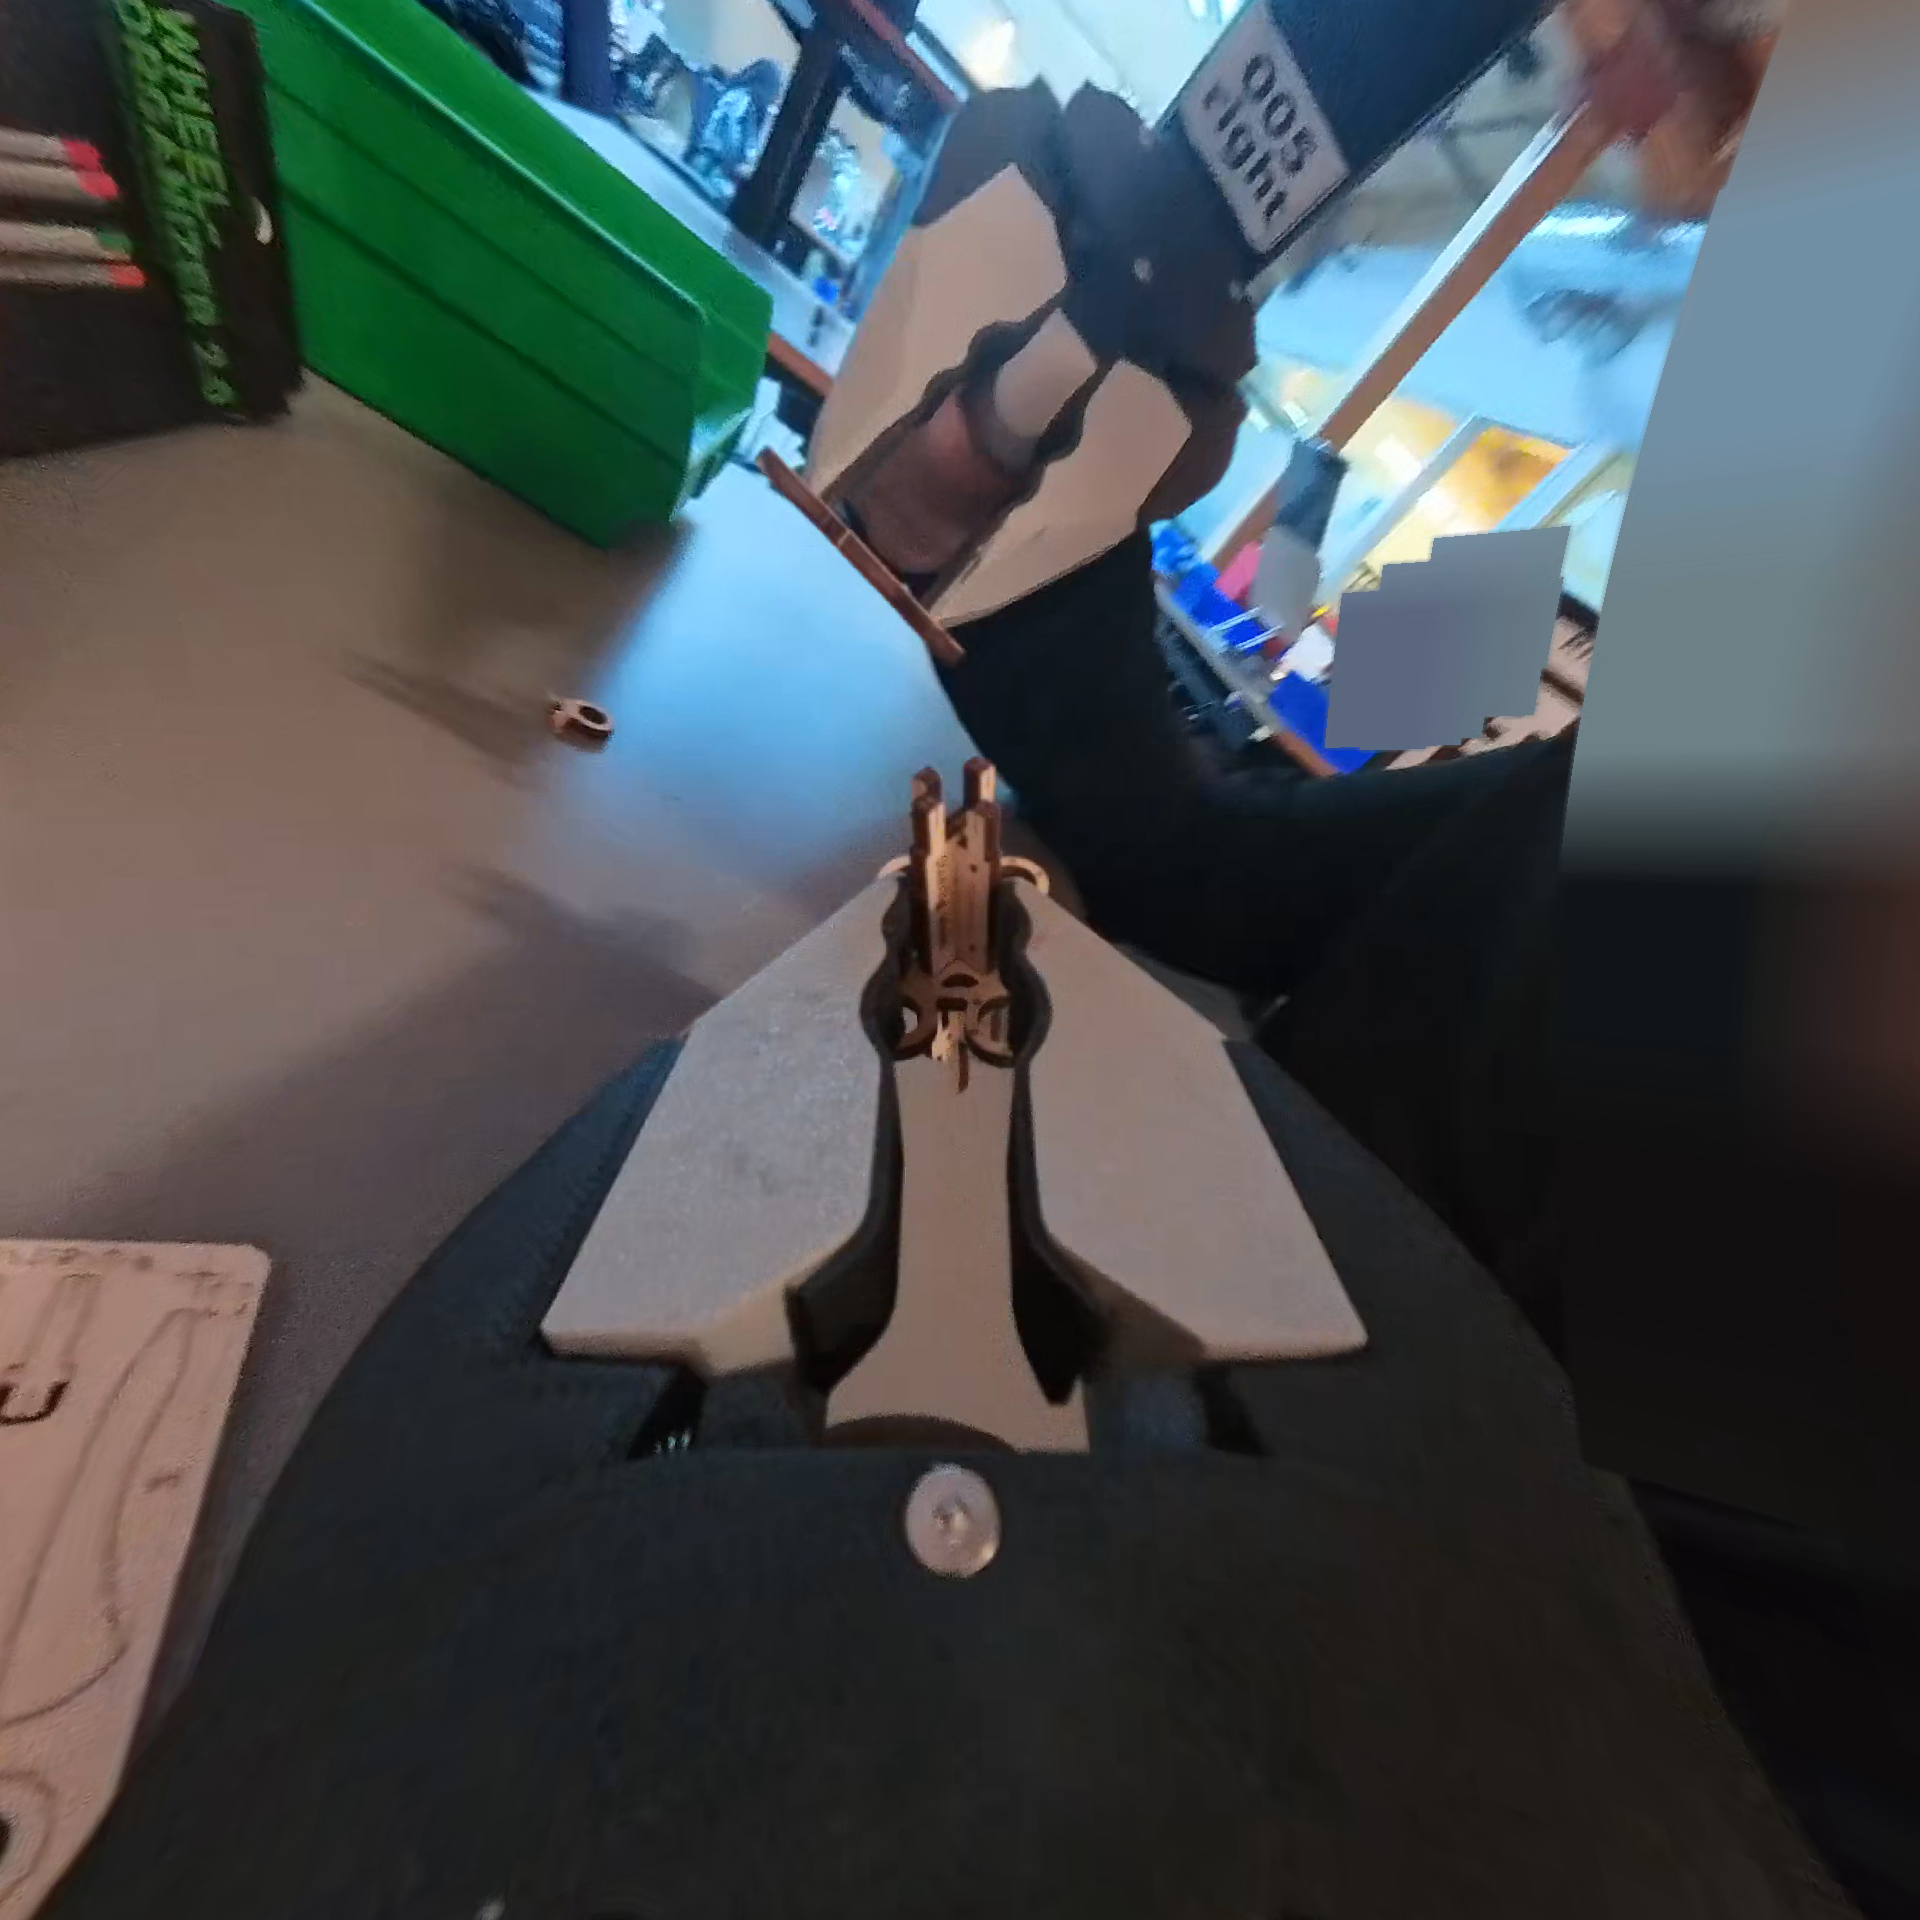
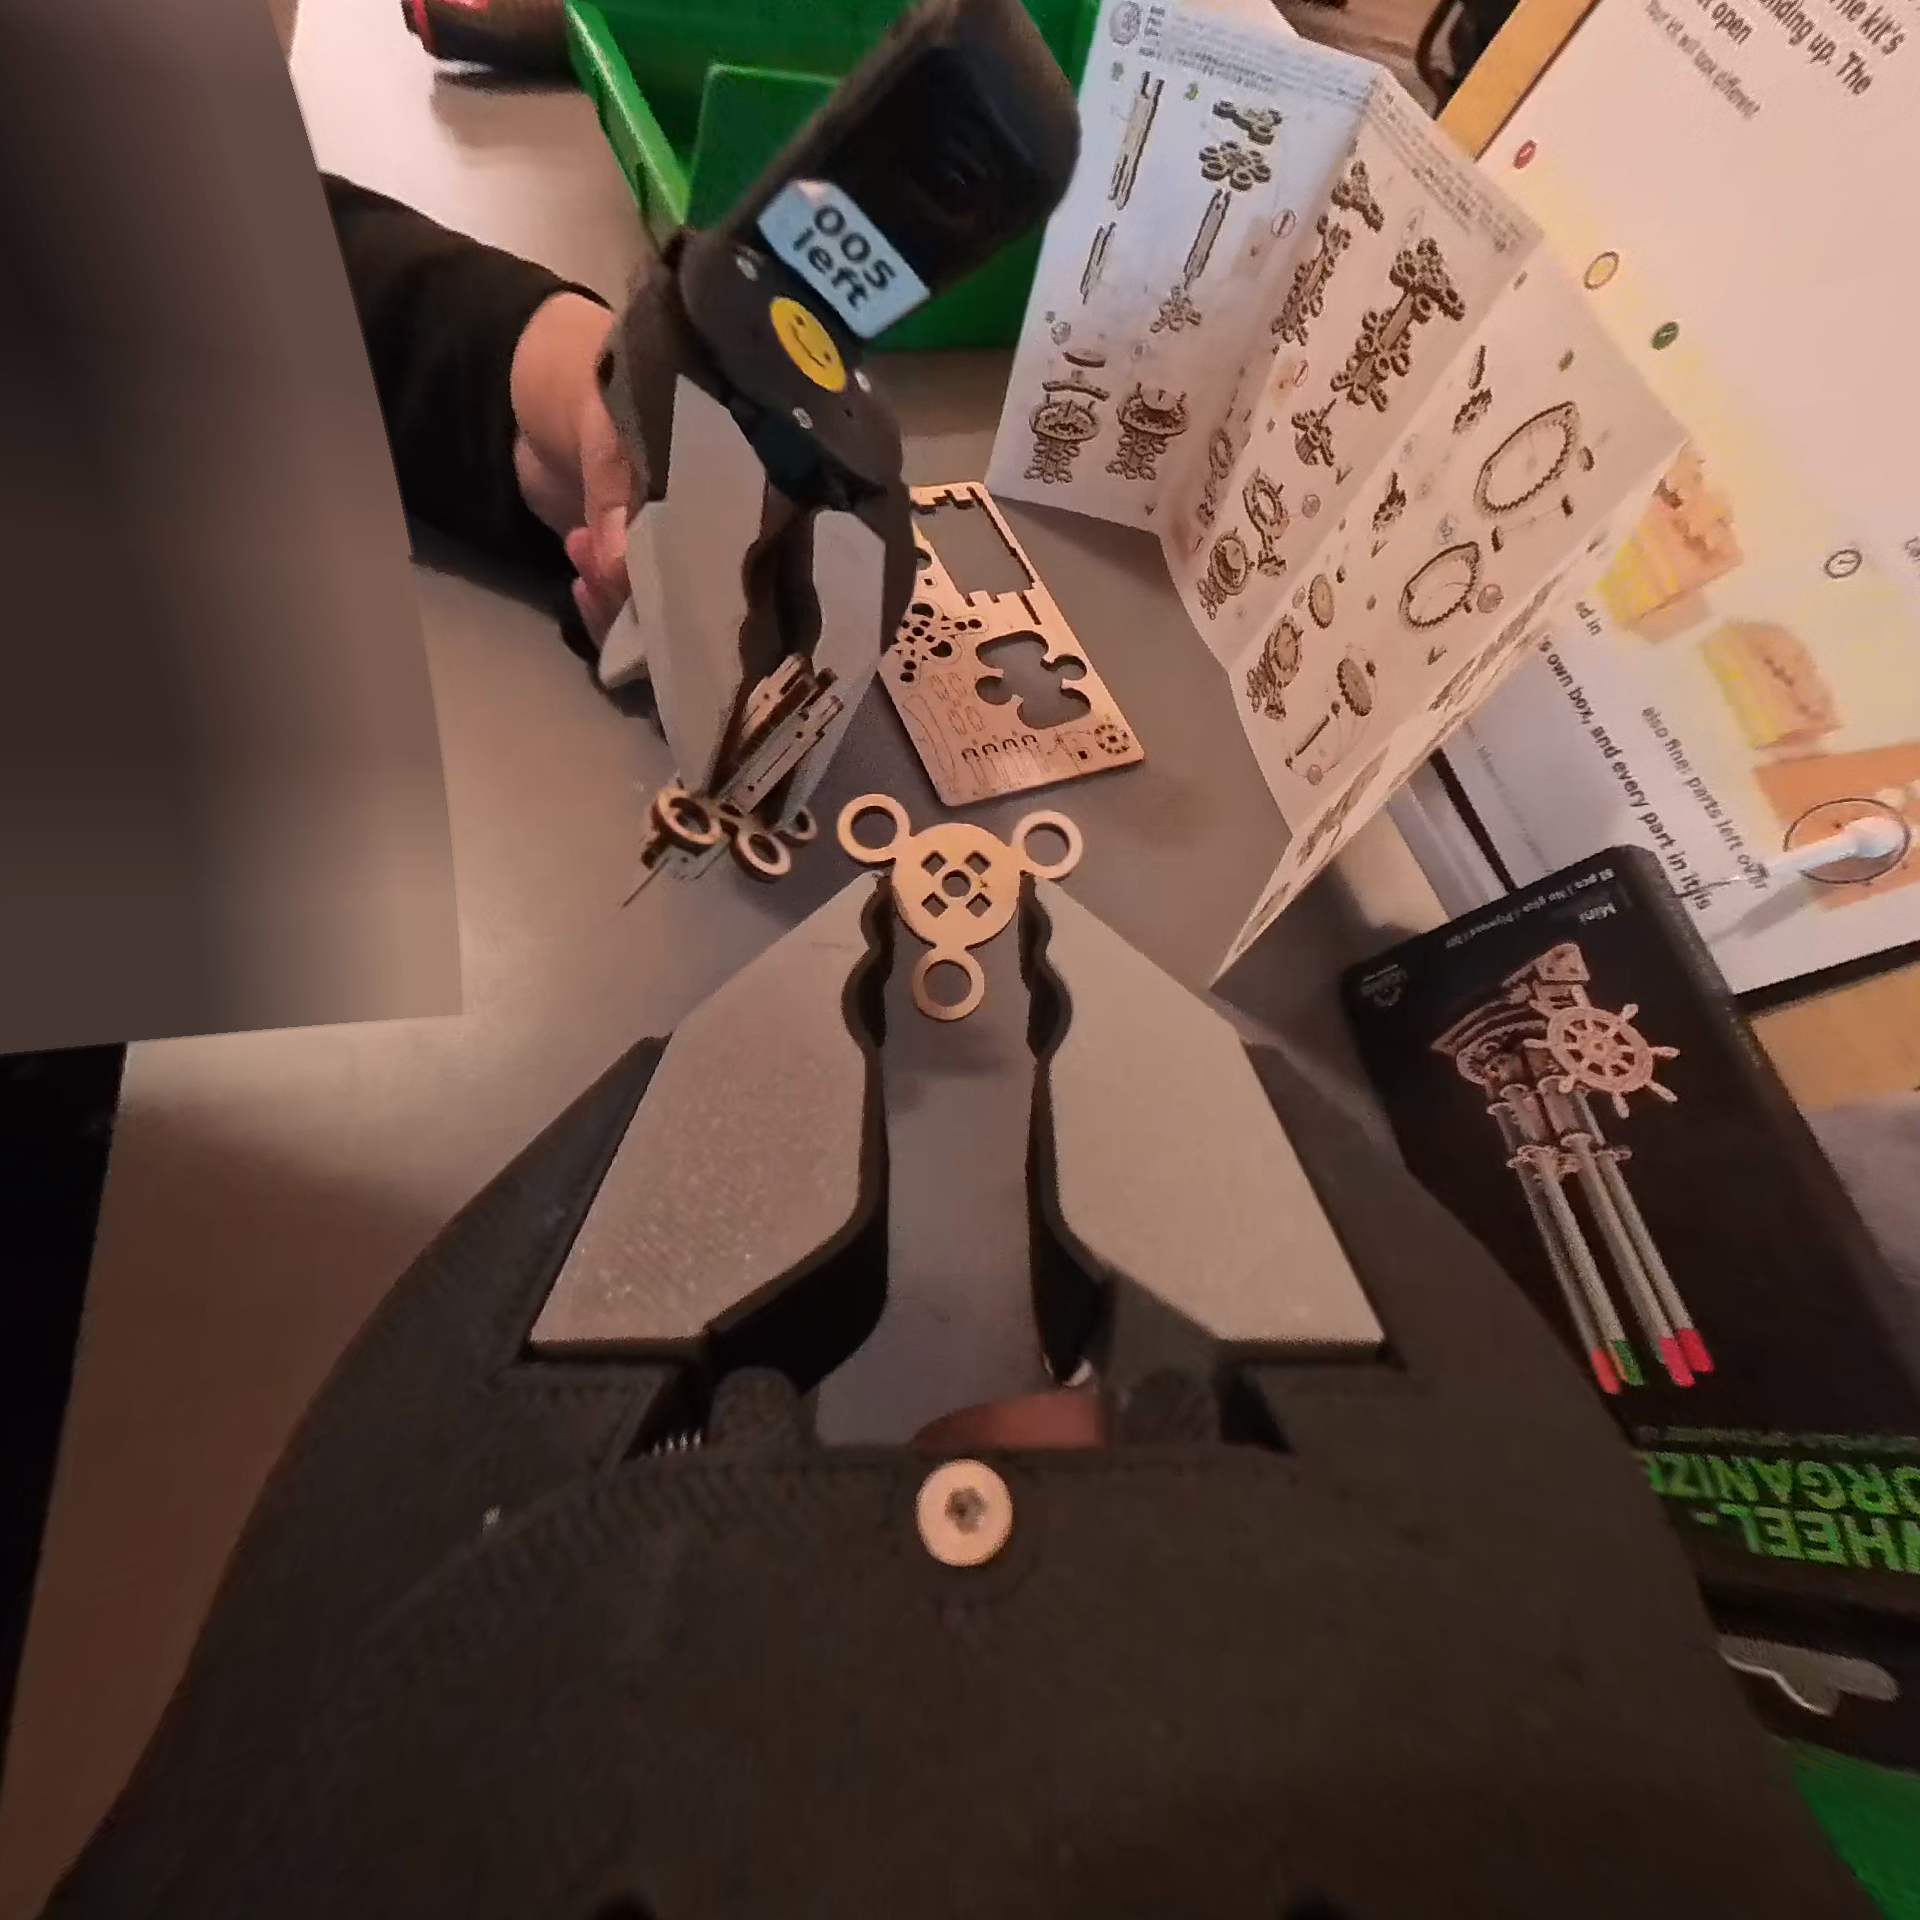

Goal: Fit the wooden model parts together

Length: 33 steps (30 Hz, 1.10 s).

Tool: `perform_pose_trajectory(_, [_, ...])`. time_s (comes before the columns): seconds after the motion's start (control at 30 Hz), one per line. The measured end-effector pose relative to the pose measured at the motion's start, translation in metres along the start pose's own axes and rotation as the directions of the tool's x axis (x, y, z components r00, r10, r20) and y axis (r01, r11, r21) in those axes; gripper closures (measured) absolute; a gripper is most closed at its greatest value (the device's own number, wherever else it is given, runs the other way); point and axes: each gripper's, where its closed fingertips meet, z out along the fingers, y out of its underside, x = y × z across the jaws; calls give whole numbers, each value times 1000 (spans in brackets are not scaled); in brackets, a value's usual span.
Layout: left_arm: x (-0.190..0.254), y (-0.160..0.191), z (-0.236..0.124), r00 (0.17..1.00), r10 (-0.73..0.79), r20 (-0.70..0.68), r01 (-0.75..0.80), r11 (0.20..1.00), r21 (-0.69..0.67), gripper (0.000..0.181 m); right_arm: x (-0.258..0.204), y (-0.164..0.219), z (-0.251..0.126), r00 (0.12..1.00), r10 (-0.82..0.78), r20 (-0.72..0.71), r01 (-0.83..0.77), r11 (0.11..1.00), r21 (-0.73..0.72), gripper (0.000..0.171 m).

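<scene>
Wooden model parts sit pinched in both grippers above the grey surface (image 2: 499, 831): the right gripper (image 2: 954, 914) clamps a flat round plate with three ring lobes (image 2: 954, 896) at its fingertips, while the left gripper (image 2: 769, 717) pinches a slotted wooden subassembly (image 2: 753, 769), its ringed end just beside the plate. Behind them lie a punched-out wooden sheet (image 2: 1013, 665), a folded instruction leaflet (image 2: 1340, 436), a black kit box (image 2: 1621, 1174) and green bins (image 1: 499, 281); one small loose wooden ring (image 1: 580, 719) rests apart on the surface.
</scene>
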Motion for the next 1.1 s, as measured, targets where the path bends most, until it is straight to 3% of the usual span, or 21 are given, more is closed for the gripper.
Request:
perform_pose_trajectory(0.23, [3, 0, -4, 993, -92, -68, 92, 996, 1, 169, -15, -5, -1, 994, 40, 100, -44, 998, 37, 151])
perform_pose_trajectory(0.5, [6, 8, 1, 997, -43, -58, 40, 998, -51, 169, -24, -2, 0, 987, 55, 154, -60, 998, 27, 152])
perform_pose_trajectory(0.63, [-2, 13, 3, 994, 103, 47, -98, 989, -110, 169, -25, 7, 4, 985, 62, 159, -60, 998, -17, 151])
perform_pose_trajectory(0.8, [-20, 20, 5, 904, 371, 213, -319, 916, -243, 169, -13, 60, 21, 971, 198, 132, -163, 958, -237, 151])
perform_pose_trajectory(0.9, [-30, 13, 1, 851, 438, 290, -374, 892, -252, 169, -7, 91, 35, 974, 208, 93, -164, 922, -351, 151])
perform_pose_trajectory(0.97, [-32, 13, -1, 823, 481, 302, -410, 871, -271, 169, -9, 100, 40, 978, 191, 83, -144, 906, -397, 142])
perform_pose_trajectory(1.1, [-32, 17, 1, 813, 503, 294, -422, 856, -298, 169, -4, 95, 34, 989, 144, 27, -121, 907, -403, 132])
